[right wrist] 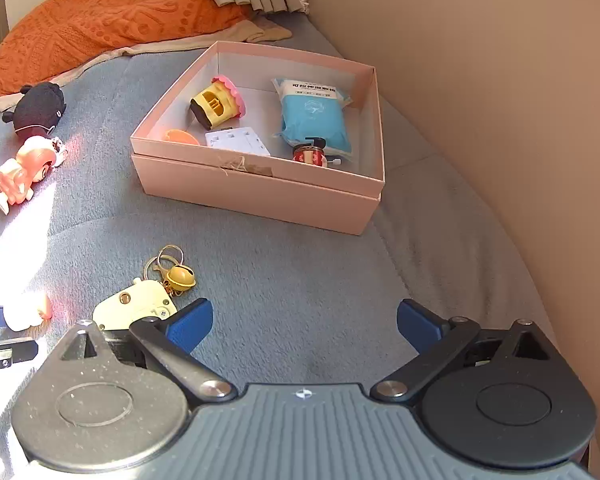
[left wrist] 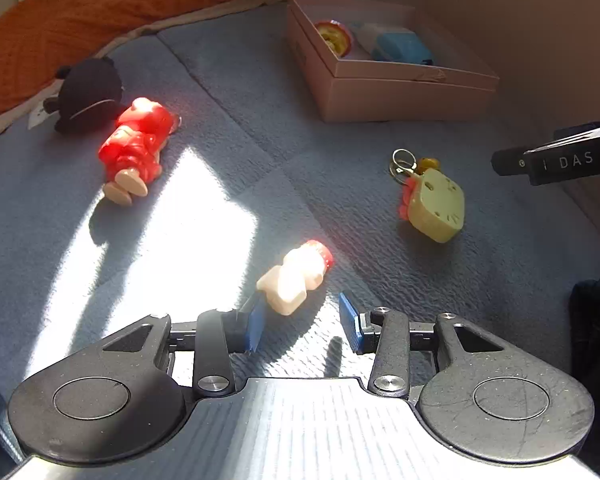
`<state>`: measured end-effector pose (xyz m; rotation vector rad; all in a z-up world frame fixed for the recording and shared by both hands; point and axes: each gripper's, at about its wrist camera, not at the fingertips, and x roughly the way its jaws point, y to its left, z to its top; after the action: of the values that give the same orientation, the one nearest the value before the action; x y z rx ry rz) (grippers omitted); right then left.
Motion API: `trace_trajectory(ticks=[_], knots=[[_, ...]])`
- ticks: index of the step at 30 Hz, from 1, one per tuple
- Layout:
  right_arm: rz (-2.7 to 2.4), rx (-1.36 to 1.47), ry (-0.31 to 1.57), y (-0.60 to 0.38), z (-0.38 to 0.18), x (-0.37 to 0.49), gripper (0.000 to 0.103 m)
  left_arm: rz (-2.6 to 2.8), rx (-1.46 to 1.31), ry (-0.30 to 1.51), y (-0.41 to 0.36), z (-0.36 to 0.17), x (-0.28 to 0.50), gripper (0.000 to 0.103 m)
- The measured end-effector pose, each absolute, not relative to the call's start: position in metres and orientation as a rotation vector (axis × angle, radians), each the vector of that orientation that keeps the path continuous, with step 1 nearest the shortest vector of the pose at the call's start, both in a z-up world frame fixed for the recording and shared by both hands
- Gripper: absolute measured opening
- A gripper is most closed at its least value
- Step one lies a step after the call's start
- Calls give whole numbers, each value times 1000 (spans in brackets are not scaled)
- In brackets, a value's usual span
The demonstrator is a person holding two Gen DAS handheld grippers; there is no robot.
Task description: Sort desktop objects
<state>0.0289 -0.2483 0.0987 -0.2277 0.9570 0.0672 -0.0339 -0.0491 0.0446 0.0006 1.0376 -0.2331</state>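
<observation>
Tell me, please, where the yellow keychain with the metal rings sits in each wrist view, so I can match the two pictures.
Left wrist view: the yellow keychain lies right of centre on the blue blanket, below the pink box.
Right wrist view: the keychain lies lower left, beside the right gripper's left fingertip.
Shared landmark: the pink box.

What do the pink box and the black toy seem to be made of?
Pink box: probably cardboard with a matte finish; its thin straight walls and a torn, frayed spot on the front edge suggest this. Black toy: seemingly plush fabric; its surface looks fuzzy, soft and without shine.
</observation>
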Motion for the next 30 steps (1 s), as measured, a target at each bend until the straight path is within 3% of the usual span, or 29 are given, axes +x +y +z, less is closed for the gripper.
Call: trace_trajectory(ticks=[5,13,22,27,30], knots=[[68,-236,962,-247,97,29,100,-237,-55,1041,-62,43,-25,52],[83,-260,957,-243,95,27,100,-182,17,1007,-73,36,-8,50],[273,-339,906,-214,97,10,100,-121,85,979,-31,36,-27,51],[349,-531,806,-179,86,-8,99,-60,35,932,-12,39,-26,60],[368,-613,763,-163,77,-14,89,-43,52,917,-10,37,-28,66]])
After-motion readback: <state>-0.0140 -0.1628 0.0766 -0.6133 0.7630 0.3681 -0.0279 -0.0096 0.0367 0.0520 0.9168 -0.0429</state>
